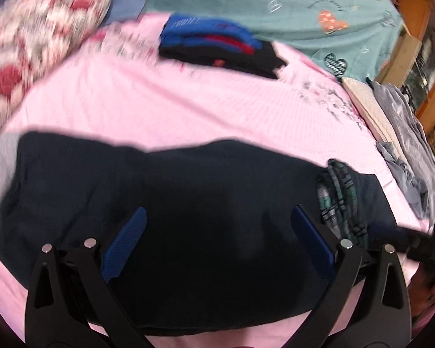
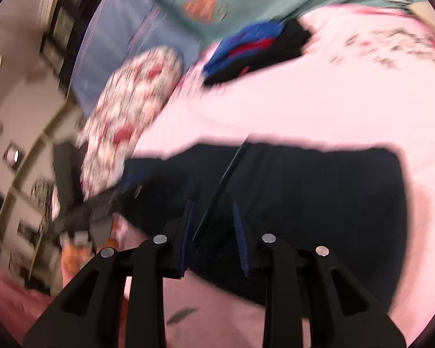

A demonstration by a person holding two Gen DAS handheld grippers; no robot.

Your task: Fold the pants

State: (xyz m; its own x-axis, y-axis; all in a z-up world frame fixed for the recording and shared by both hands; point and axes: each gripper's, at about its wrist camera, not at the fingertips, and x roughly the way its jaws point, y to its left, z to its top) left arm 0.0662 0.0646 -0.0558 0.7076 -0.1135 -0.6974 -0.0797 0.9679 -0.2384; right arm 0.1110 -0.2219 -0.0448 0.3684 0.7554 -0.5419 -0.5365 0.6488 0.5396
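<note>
the dark pants [image 1: 171, 203] lie already doubled into a broad block on the pink sheet [image 1: 188, 101], on the near side of the folded clothes stack [image 1: 217, 46]; the left gripper [image 1: 217, 232] hangs over the pants with jaws spread wide, holding nothing; the right gripper [image 2: 213, 232] sits over the pants' near edge, jaws partly open, apparently empty; judged mid-fold, the next move calls for pinching an edge for another fold.

Bare pink sheet [image 1: 165, 98] open beyond the dark pants [image 1: 188, 203]; folded clothes stack [image 1: 217, 46] blocks far centre; patterned pillow [image 1: 34, 34] on left edge; crumpled grey cloth [image 1: 406, 156] crowds right edge.
</note>
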